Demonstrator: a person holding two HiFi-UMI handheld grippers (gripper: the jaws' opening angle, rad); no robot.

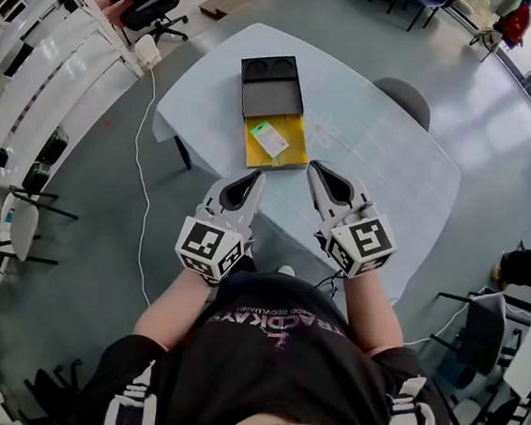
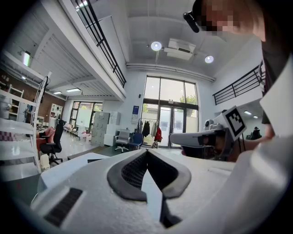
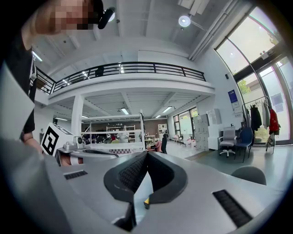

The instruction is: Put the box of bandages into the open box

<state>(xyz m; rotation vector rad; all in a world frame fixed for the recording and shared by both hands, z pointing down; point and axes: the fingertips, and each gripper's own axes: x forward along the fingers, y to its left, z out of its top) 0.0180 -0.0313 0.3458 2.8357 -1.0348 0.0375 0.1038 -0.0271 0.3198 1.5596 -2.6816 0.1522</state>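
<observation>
- Yellow lining marked the tray of the open box [image 1: 293,154], which lay on the pale surface [image 1: 385,153] with its black lid [image 1: 271,85] folded back at 12 o'clock.
- The box of bandages [image 1: 269,139], white with a green patch, lay flat inside that yellow tray, towards its 10 o'clock corner.
- Its long axis ran roughly from 10 o'clock to 4 o'clock in the head view.
- The left hand-held gripper [image 1: 254,177] was held level at the near edge of the surface. Its jaws were together and nothing was between them.
- The right hand-held gripper [image 1: 318,170] was likewise level, its jaws closed and empty.
- Key relation: the box of bandages lay at about 12 o'clock from the left hand-held gripper and about 11 o'clock from the right one, clear of both. The left appeared slightly nearer.
- Judgement: the placement looked done, with neither hand-held gripper touching the box.
</observation>
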